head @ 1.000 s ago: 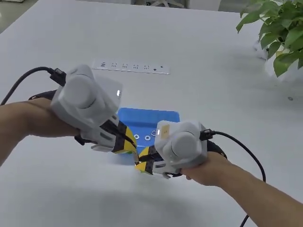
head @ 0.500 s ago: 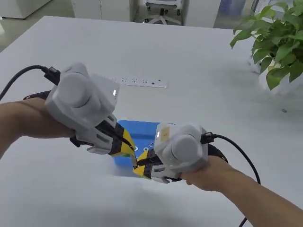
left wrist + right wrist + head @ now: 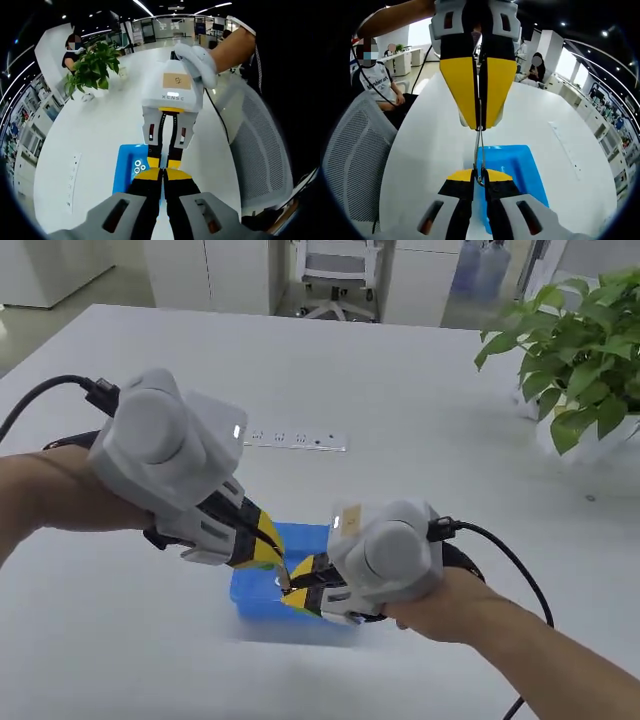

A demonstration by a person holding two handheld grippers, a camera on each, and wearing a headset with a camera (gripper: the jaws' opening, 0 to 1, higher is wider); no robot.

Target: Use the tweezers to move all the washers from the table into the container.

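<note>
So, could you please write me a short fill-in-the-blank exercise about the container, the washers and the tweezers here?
The container under both grippers is ___ in colour.
The washers lie ___ the container.
The left gripper and the right gripper are both shut on the ___.
Missing words: blue; inside; tweezers.

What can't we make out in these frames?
Right gripper view: thin metal tweezers run from left gripper to right gripper; a washer at the tips is too small to tell.
Left gripper view: small silver washers in blue plastic tray beside right gripper, which may hide more; count unclear.
Head view: both grippers cover tweezers and tray contents.
</note>
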